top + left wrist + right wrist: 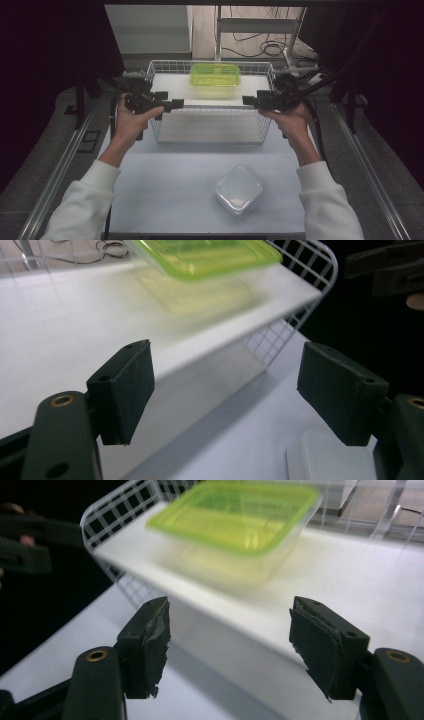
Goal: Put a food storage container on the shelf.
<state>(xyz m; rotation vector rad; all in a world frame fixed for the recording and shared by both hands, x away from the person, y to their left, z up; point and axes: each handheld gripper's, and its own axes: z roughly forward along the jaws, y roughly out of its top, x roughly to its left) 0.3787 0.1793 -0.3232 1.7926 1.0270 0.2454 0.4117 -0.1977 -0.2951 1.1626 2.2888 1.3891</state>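
With the green-lidded container (215, 76) set on the wire basket's (159, 131) upper shelf and both the left claw (176, 104) and the right claw (248, 101) wide and empty, we judge placement done; next, the clear container (238, 190) on the tabletop (165, 190).

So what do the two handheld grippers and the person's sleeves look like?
Both the left gripper and right gripper are black, each with two blocky rectangular jaw pads on arms with brass-coloured rivets; the right pads look frayed. Black cables trail back. The sleeves are white.
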